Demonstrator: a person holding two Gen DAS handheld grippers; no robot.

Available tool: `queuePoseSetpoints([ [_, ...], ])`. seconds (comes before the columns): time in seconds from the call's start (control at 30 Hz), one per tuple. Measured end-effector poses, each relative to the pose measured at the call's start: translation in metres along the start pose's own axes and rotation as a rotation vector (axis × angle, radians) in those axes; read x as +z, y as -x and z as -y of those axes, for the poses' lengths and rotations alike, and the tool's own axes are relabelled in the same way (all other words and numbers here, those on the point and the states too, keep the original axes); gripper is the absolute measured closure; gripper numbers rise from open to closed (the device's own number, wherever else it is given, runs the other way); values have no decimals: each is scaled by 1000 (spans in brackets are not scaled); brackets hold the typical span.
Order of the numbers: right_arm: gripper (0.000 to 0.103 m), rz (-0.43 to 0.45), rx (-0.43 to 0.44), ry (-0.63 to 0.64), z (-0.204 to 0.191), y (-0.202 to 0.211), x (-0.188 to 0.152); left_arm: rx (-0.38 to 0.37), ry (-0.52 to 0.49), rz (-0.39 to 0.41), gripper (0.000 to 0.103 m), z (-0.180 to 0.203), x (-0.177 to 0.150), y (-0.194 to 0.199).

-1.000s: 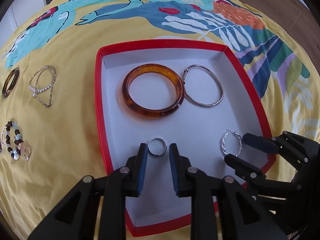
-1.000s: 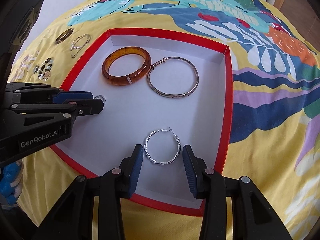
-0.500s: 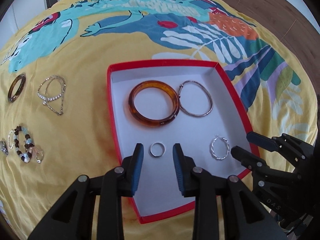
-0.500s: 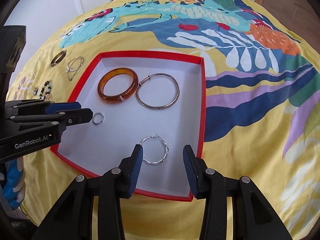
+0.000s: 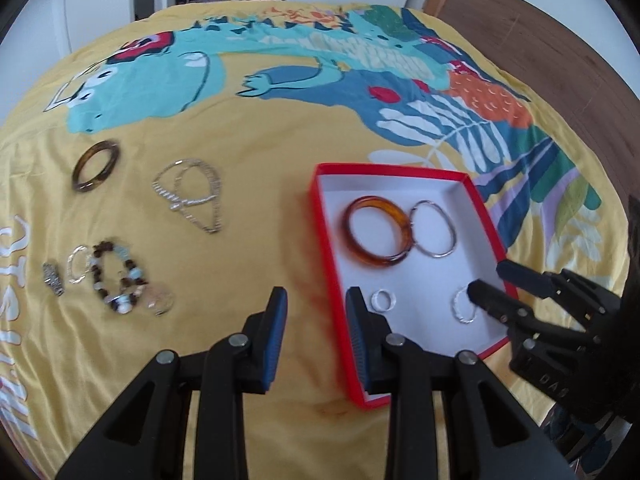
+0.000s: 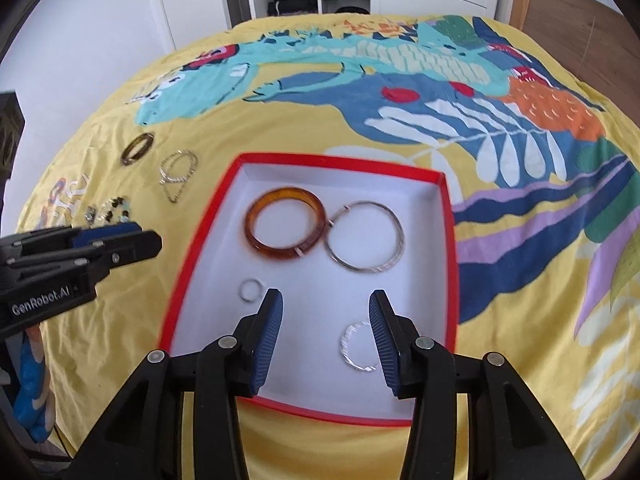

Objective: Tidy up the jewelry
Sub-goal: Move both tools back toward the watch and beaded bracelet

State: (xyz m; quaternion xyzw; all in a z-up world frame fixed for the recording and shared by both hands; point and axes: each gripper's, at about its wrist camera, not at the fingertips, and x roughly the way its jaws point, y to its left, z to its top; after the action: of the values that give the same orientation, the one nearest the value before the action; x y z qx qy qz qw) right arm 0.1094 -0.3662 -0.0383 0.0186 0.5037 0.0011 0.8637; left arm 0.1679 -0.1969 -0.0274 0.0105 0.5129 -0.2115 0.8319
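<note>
The left gripper (image 5: 316,328) hangs with its jaws apart and nothing between them, having just opened wider, its right finger over the red box's (image 5: 332,256) left wall. Inside the box lie an amber bangle (image 5: 378,236), a thin silver bangle (image 5: 434,234), a small silver ring (image 5: 383,301) and a twisted silver hoop (image 5: 462,312). The right gripper (image 5: 494,282) reaches in over the hoop. On the yellow bedspread (image 5: 248,152) left of the box lie a dark bangle (image 5: 95,165), a chain (image 5: 190,194) and a beaded bracelet (image 5: 116,276).
</note>
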Motion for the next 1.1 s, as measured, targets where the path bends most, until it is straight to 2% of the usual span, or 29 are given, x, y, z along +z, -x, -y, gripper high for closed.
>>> queuePoseSetpoints([
  [0.3, 58, 35, 79, 66, -55, 1, 23, 101, 117, 0, 74, -76, -19, 20],
  [0.67, 58, 7, 184, 142, -127, -20, 34, 234, 300, 2, 74, -178, -36, 35],
  [0.83, 60, -8, 242, 191, -159, -37, 45, 251, 402, 14, 74, -219, -36, 35],
  [1.1, 64, -39, 307, 258, -201, -72, 61, 247, 508, 19, 74, -259, -25, 17],
])
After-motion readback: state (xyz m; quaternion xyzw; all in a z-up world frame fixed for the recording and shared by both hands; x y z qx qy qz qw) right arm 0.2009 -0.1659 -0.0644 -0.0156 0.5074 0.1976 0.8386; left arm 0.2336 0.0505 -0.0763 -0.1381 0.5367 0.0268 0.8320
